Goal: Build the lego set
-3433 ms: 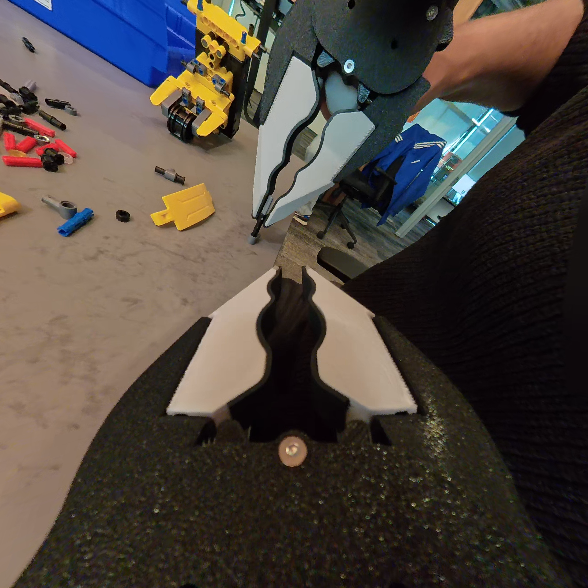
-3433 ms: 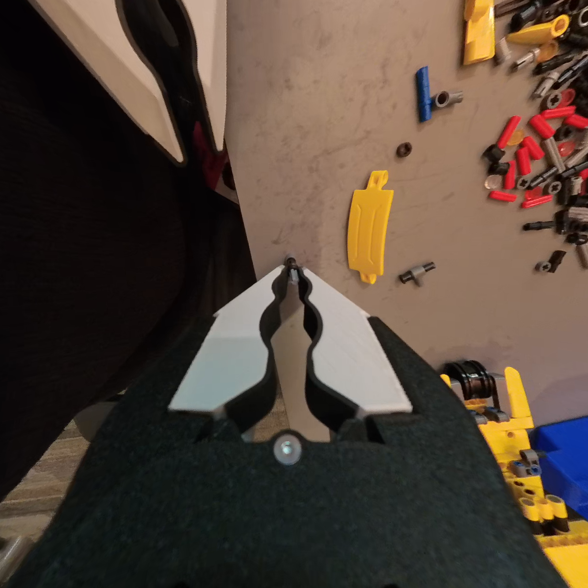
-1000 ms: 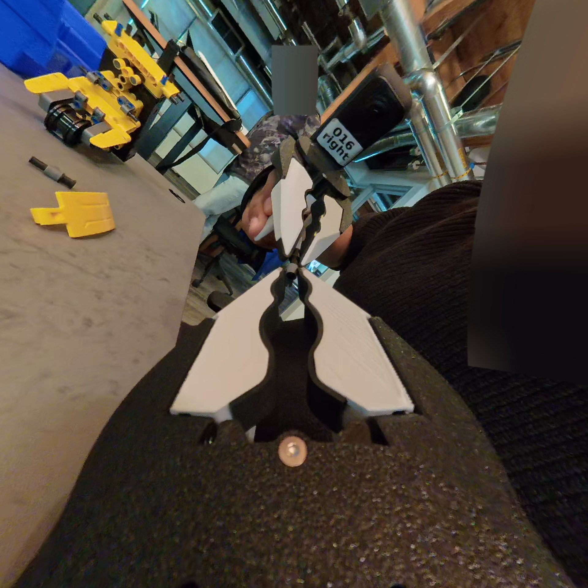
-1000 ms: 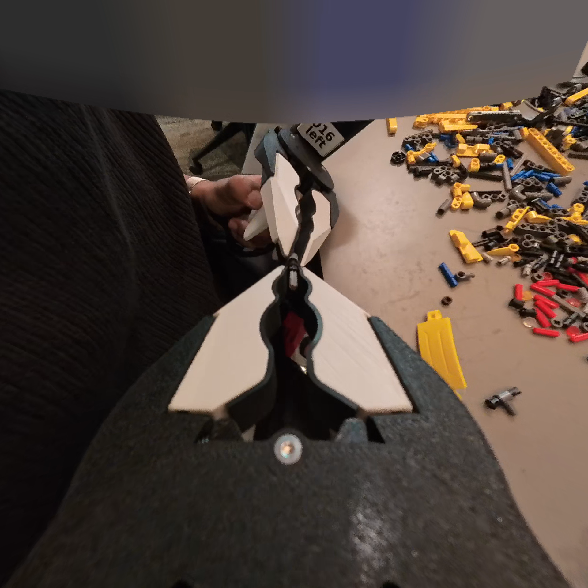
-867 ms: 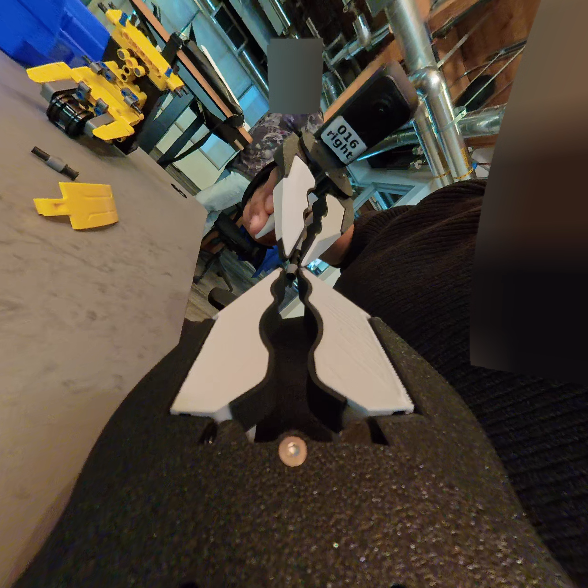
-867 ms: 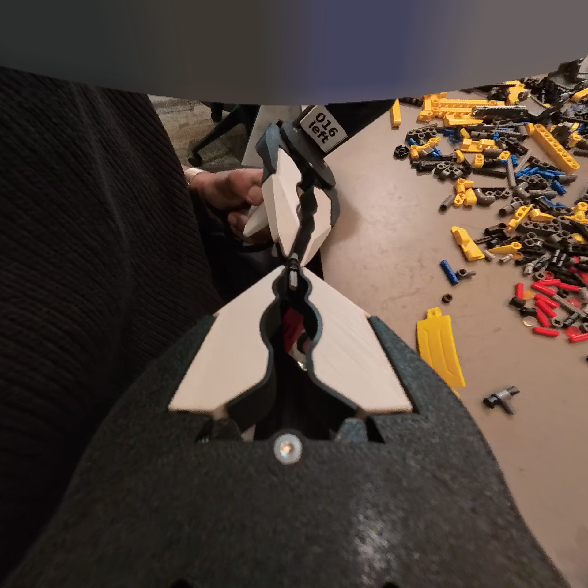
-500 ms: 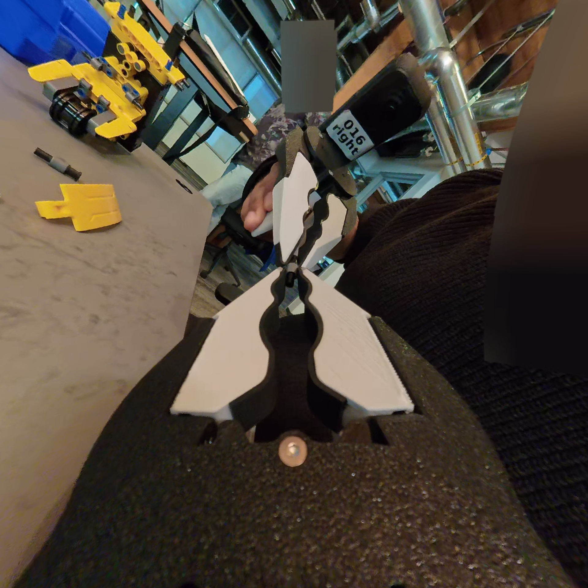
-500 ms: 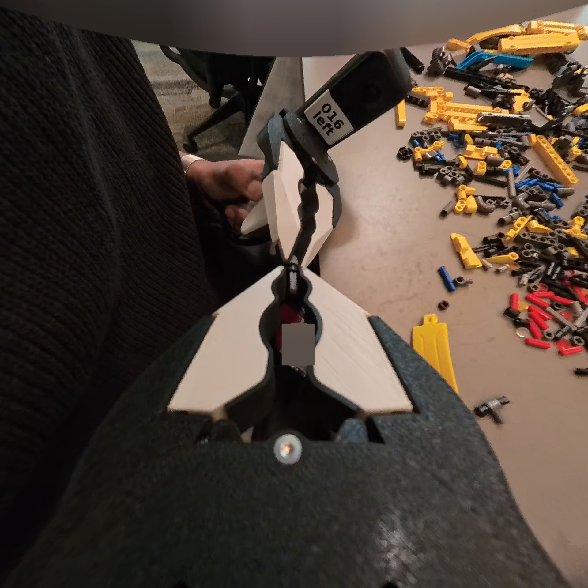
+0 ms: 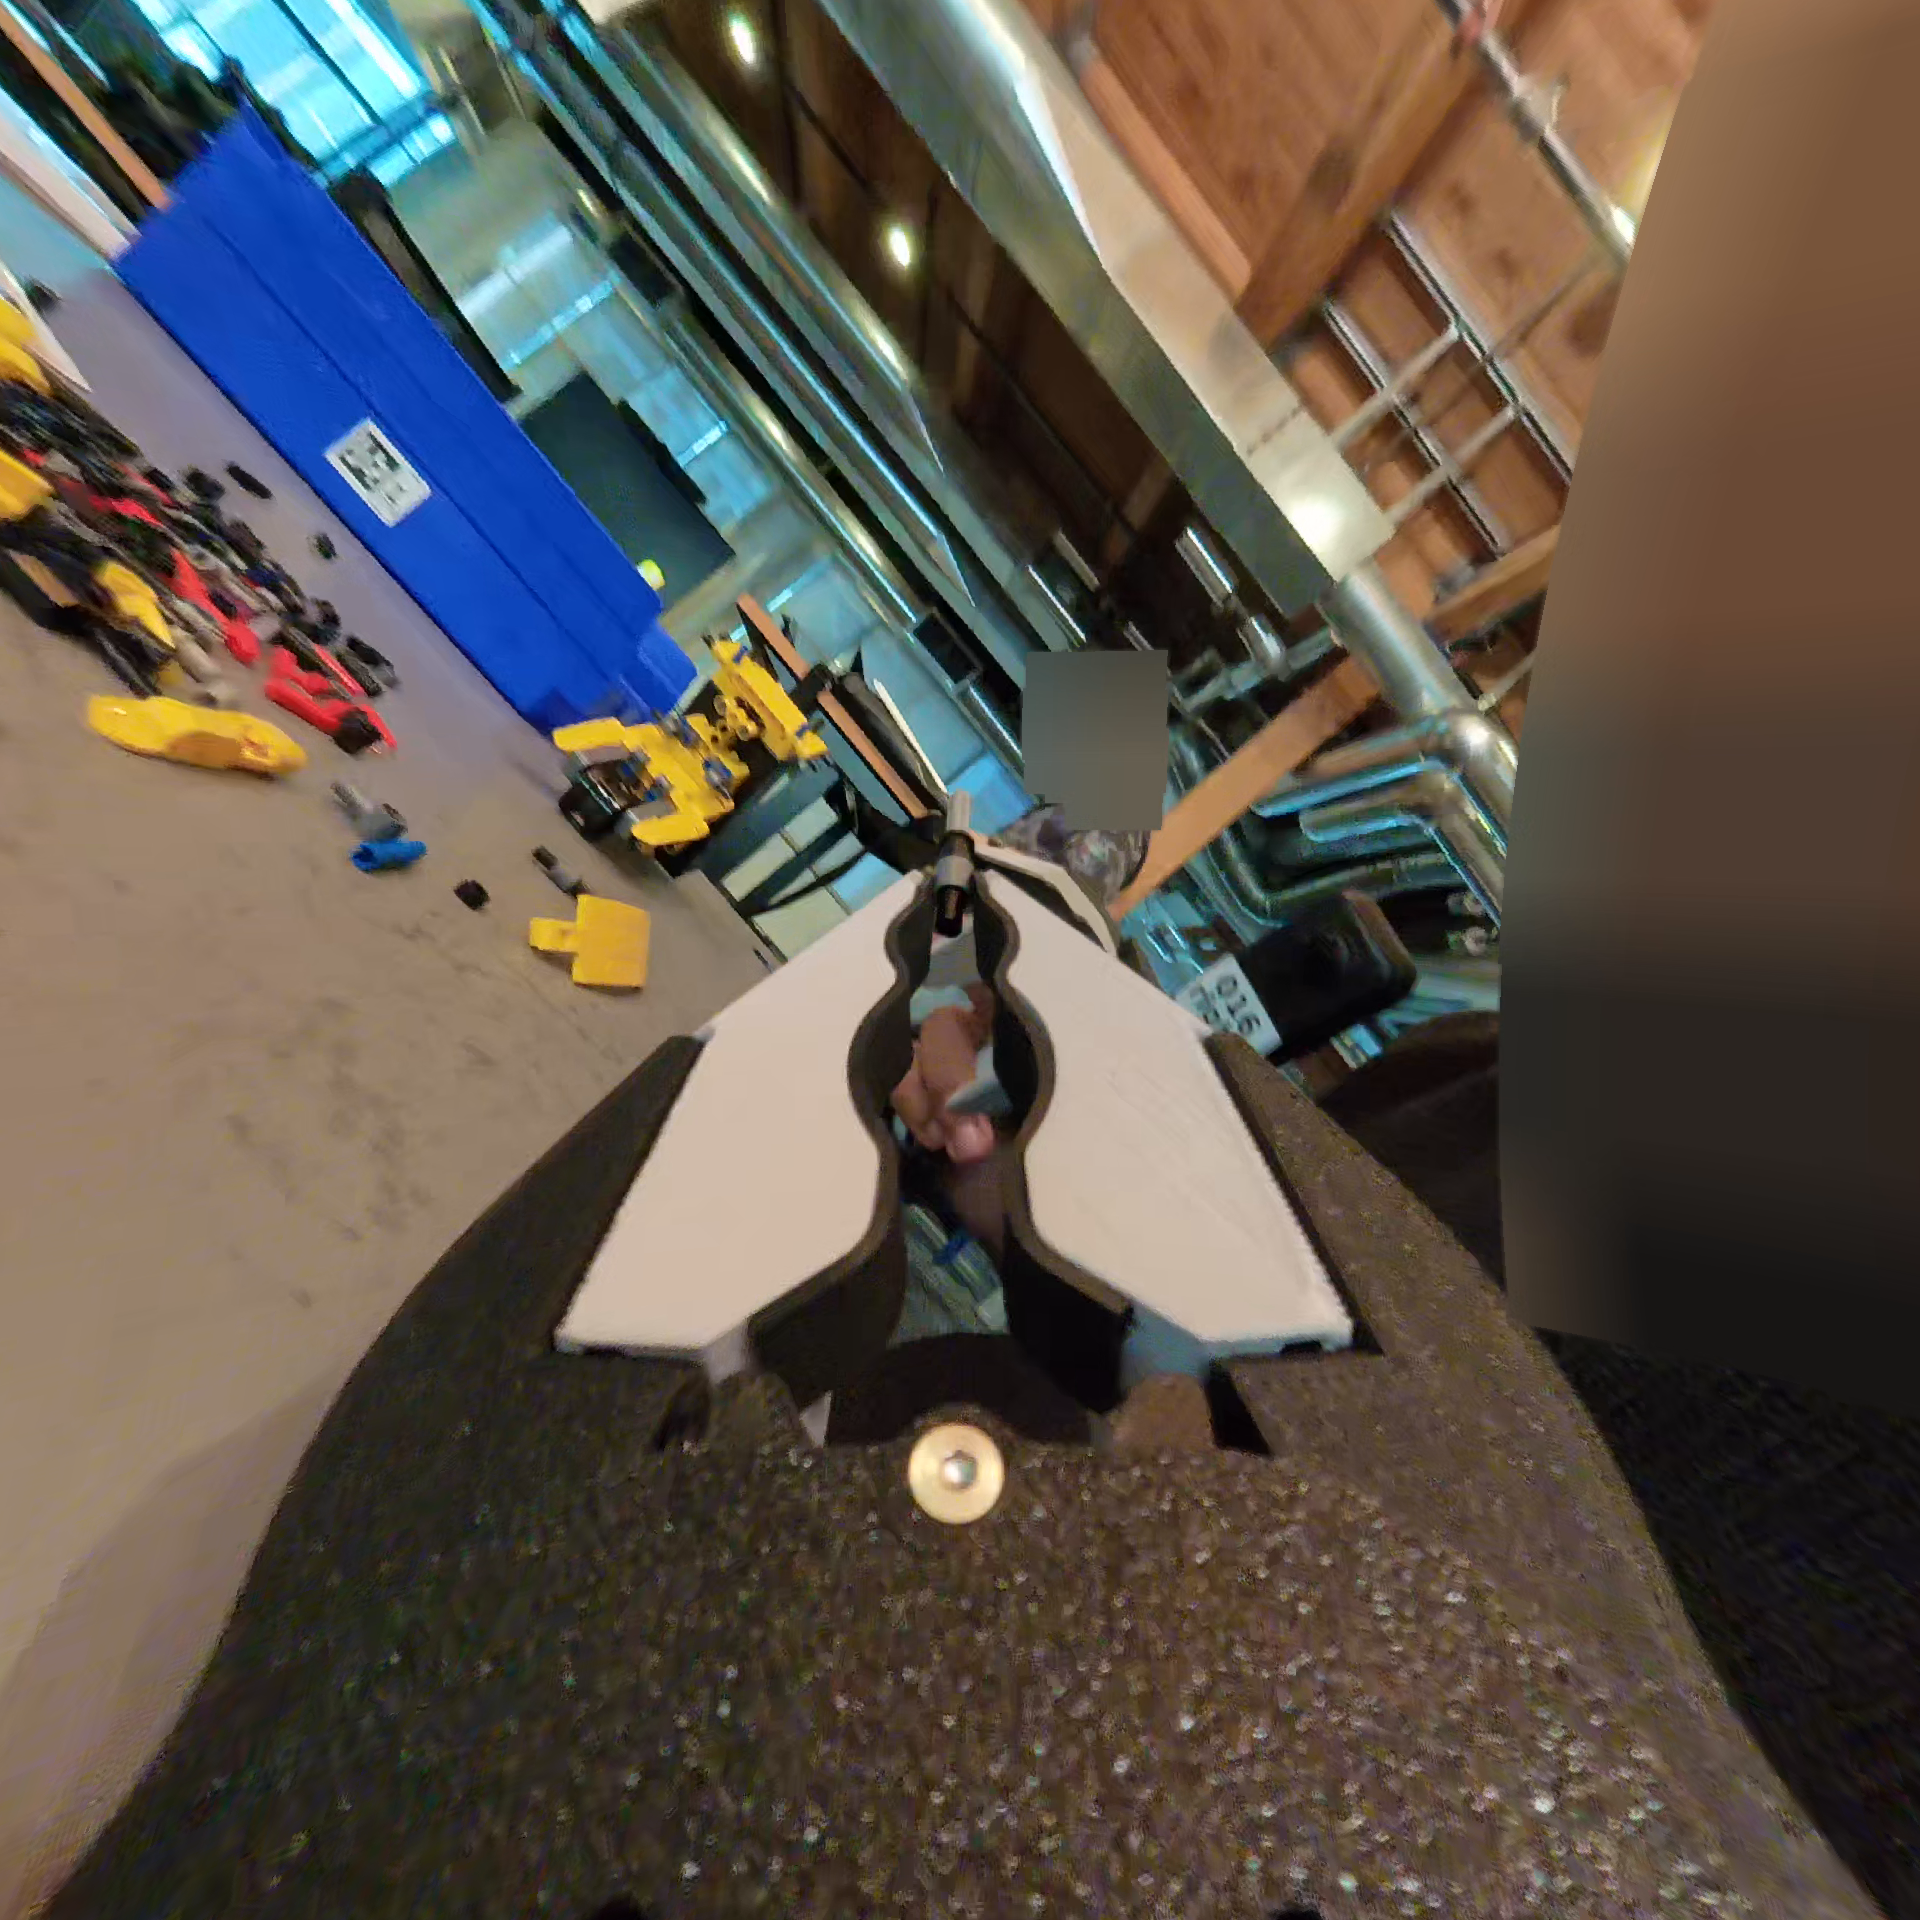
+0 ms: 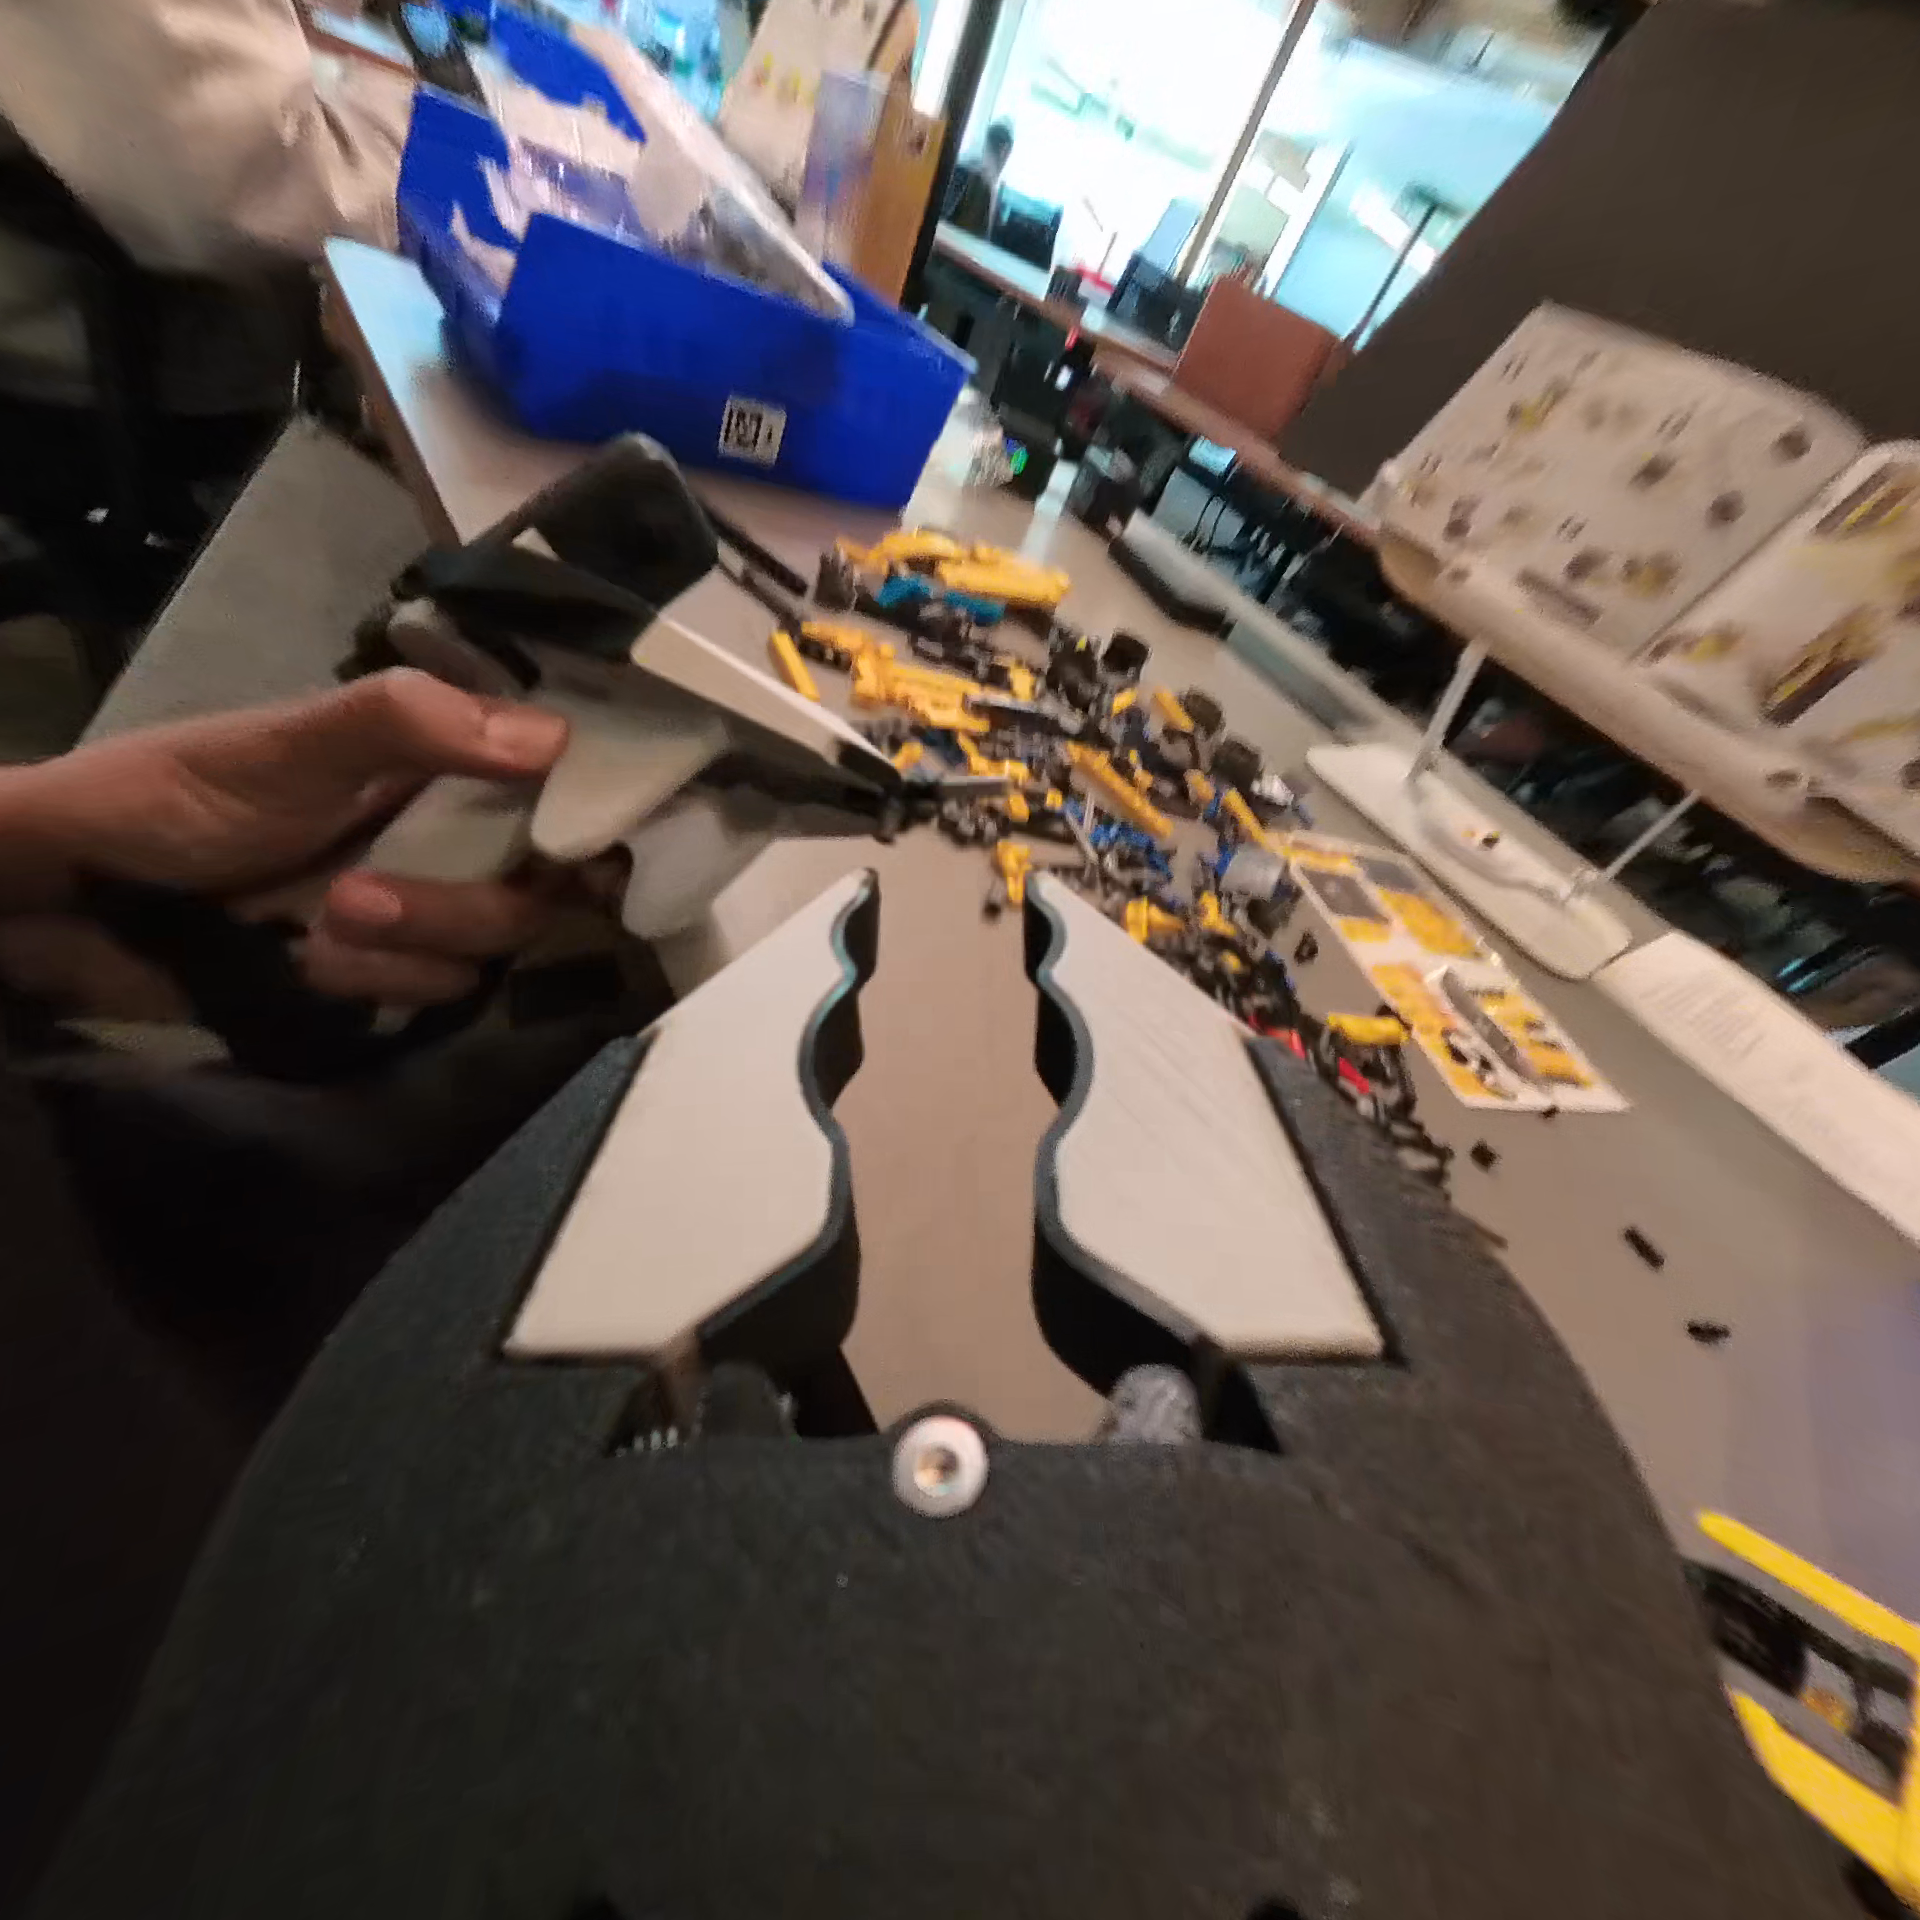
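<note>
Pin (image 9: 951,878) pinched in left claw (image 9: 953,902) | right claw (image 10: 950,896) agape, empty

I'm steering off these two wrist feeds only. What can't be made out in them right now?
- Left wrist view: the pin clamped in the left gripper; its lower end is hidden between the jaws.
- Left wrist view: the right gripper is mostly hidden behind the left gripper.
- Right wrist view: motion blur smears the parts pile, so single pieces can't be told apart.
- Right wrist view: the yellow model is cut off by the right edge.
</note>
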Demonstrator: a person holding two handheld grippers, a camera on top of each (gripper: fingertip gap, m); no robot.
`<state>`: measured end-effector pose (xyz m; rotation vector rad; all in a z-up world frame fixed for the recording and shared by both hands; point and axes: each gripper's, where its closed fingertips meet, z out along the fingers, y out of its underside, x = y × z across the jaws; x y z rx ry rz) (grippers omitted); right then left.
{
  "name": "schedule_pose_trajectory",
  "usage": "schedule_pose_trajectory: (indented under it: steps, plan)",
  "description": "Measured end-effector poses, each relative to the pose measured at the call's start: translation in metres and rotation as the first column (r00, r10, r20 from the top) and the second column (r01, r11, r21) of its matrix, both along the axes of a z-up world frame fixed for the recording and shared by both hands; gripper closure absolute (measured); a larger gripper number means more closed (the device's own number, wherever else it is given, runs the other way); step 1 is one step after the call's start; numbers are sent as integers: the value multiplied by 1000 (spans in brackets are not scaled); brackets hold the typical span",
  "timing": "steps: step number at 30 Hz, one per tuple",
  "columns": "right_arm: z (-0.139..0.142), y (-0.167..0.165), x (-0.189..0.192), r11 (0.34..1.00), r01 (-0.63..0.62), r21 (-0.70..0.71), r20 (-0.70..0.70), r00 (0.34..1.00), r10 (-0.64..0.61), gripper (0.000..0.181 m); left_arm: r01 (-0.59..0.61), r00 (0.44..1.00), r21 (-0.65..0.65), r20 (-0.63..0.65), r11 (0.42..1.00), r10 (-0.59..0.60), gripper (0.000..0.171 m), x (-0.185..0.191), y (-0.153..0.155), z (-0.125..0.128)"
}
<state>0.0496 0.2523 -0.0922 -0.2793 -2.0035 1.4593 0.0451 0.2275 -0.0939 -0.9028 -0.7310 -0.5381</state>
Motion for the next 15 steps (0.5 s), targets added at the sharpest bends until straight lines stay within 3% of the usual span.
schedule_pose_trajectory:
  steps: [3,9,10,15]
  plan:
    - [4,-17,2,1000,12,-21,-83,996,-14,155,-39,999,45,7,998,39,165,-1,-8,8]
    - [13,-30,4,999,17,32,-226,974,-9,169,16,999,135,38,991,-22,165,13,2,19]
    - [13,-30,5,999,10,46,-228,974,1,178,18,999,149,46,989,-25,165,14,2,19]
    - [9,-26,6,999,2,48,-162,987,5,179,54,998,92,23,994,-56,164,16,8,14]
